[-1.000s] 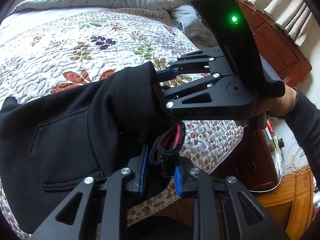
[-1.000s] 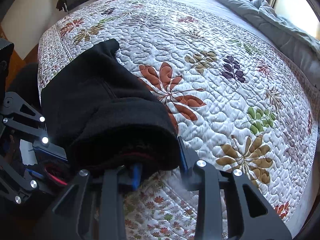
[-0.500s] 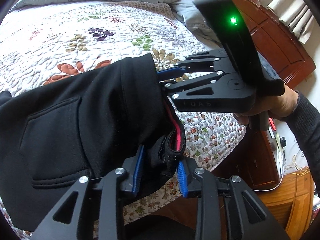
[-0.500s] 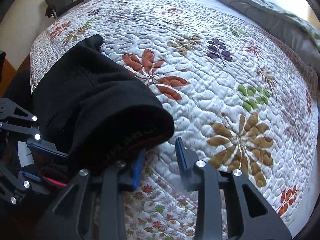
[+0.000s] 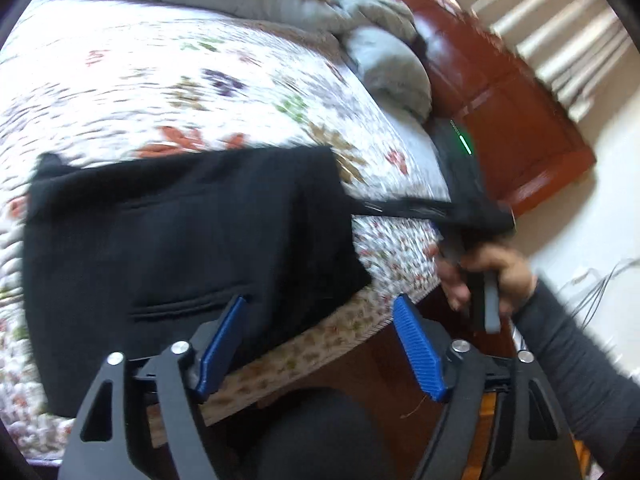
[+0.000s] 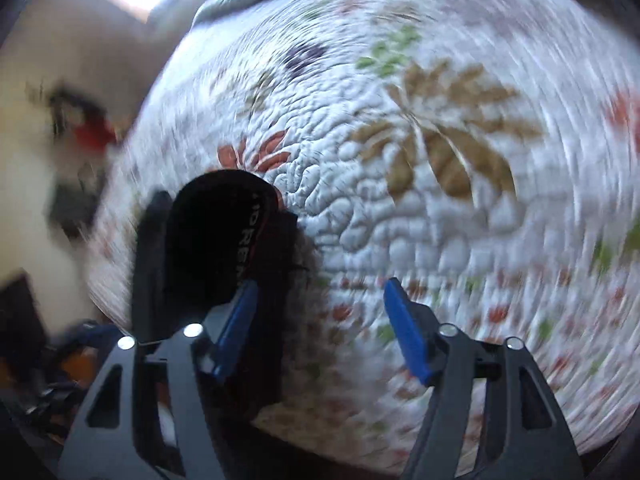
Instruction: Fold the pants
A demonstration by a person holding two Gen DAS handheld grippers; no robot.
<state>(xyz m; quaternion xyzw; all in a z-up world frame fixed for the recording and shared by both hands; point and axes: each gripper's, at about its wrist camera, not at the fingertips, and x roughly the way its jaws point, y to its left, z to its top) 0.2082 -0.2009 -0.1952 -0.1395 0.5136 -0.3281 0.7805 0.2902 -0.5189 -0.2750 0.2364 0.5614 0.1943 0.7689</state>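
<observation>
1. The black pants [image 5: 176, 248] lie folded on the bed [image 5: 168, 80], near its front edge, as a broad dark slab.
2. In the left wrist view their long axis runs side to side along that edge; a back pocket slit faces up.
3. In the right wrist view only the waistband end of the pants [image 6: 224, 236] shows, pointing toward the camera, with pale lettering on the band.
4. The left gripper [image 5: 320, 344] is released and its jaws are opening; the pants sit beyond its left blue pad, and nothing is pinched between the pads.
5. The right gripper [image 6: 320, 328] is released too, jaws opening; the waistband lies just behind its left pad, with bare quilt in the gap.
6. In the left wrist view a hand [image 5: 484, 276] at the bed's right corner holds the right gripper's handle, blurred.
</observation>
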